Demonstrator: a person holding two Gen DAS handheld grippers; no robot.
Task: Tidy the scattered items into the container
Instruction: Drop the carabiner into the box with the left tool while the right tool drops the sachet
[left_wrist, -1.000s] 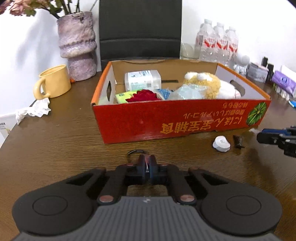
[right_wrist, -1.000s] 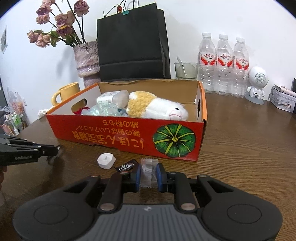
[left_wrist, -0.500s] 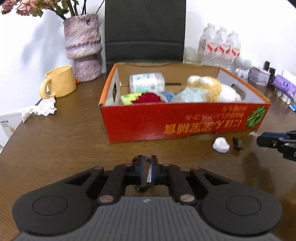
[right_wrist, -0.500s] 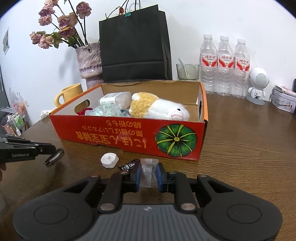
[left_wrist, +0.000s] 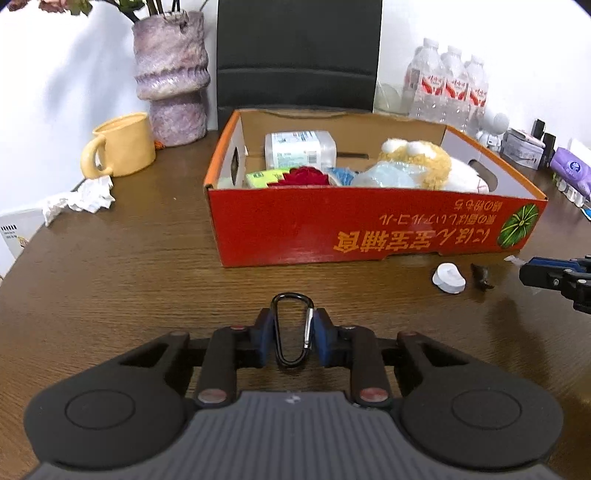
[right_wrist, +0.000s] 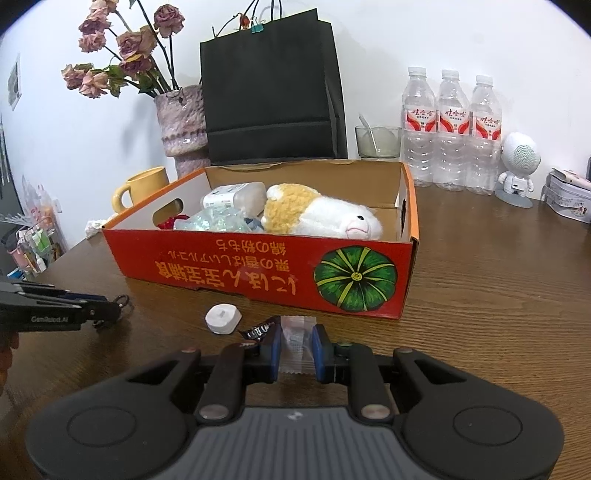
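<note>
A red cardboard box (left_wrist: 369, 232) (right_wrist: 258, 266) stands on the wooden table with a plush toy (right_wrist: 325, 218), a plastic bottle (left_wrist: 299, 149) and other items inside. My left gripper (left_wrist: 293, 330) is shut on a black carabiner (left_wrist: 291, 332), held flat just above the table in front of the box. My right gripper (right_wrist: 297, 349) is shut on a clear plastic sachet (right_wrist: 297, 343) near the box's front right corner. A white round cap (right_wrist: 222, 318) (left_wrist: 448, 277) and a dark wrapper (right_wrist: 258, 329) (left_wrist: 482, 276) lie on the table by the box.
A yellow mug (left_wrist: 120, 149), a purple vase (left_wrist: 171, 70), a crumpled tissue (left_wrist: 79, 197) and a black bag (right_wrist: 273, 88) stand behind and left of the box. Water bottles (right_wrist: 450, 129), a glass (right_wrist: 376, 142) and a white robot figure (right_wrist: 517, 166) are at the back right.
The carabiner in my left gripper has turned from edge-on to flat, and the fingers now sit wider around it. The left gripper moved closer to the box. The right gripper barely moved.
</note>
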